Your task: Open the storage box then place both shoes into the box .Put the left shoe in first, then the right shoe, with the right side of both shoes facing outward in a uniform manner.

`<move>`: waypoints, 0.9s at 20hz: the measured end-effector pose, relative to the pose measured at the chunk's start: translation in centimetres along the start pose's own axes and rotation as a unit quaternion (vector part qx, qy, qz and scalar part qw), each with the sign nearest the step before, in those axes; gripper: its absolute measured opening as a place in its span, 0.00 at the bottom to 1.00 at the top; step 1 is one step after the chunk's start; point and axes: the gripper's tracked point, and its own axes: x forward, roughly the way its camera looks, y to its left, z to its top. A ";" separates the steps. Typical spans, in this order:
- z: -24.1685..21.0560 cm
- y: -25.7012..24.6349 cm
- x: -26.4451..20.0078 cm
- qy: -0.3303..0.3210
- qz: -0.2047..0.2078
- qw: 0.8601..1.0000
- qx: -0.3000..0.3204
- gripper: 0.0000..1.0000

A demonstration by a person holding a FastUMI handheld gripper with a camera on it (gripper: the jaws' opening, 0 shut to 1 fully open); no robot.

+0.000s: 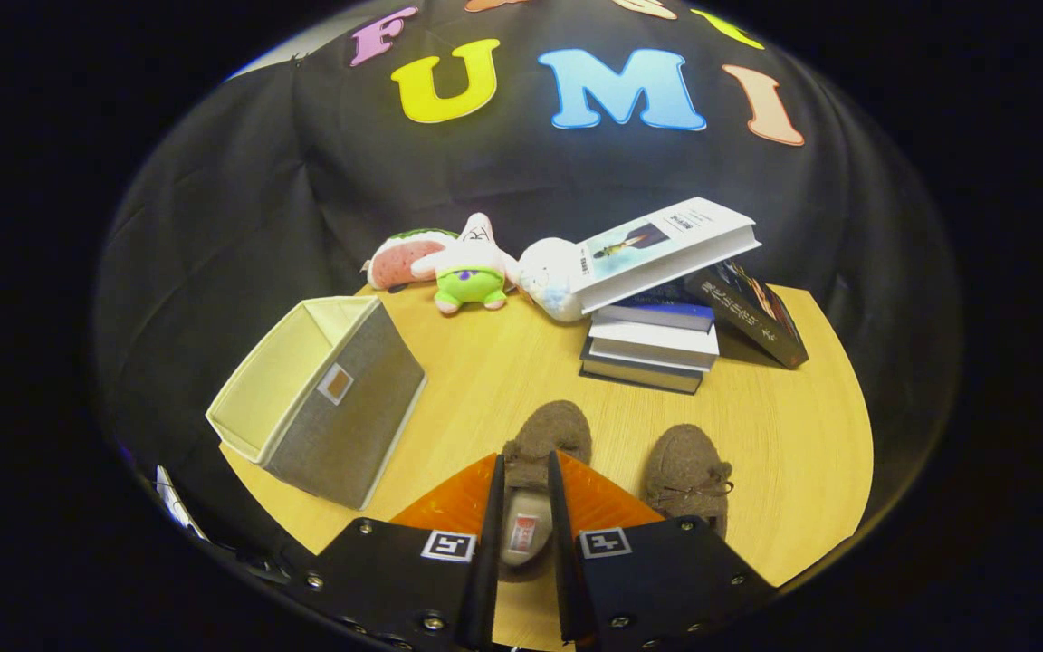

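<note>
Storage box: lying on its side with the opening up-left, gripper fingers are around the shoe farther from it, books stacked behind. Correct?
One thing is off. The gripper has its fingers either side of the shoe nearer the storage box, the left shoe, not the farther one. The gripper view shows this. The box does lie on its side, opening up-left, and the books are stacked beyond the shoes.

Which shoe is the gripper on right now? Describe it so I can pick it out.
On the round wooden table, two brown fuzzy shoes lie in front of the stack of books. The gripper straddles the shoe nearer the storage box: that shoe sits between the fingers, insole showing, while the other shoe lies apart, bow visible.
</note>
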 end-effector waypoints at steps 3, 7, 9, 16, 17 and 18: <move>-2.6 -1.1 1.0 0.034 -0.010 0.999 0.016 0.27; -5.2 -2.3 3.1 0.082 -0.025 0.996 0.024 0.27; -6.2 -2.5 4.0 0.106 -0.024 0.994 0.033 0.28; -7.0 -3.8 9.0 0.148 -0.034 0.988 0.020 0.28; -6.8 -4.2 9.8 0.152 -0.039 0.988 0.018 0.27; -7.0 -4.2 10.5 0.159 -0.040 0.986 0.020 0.27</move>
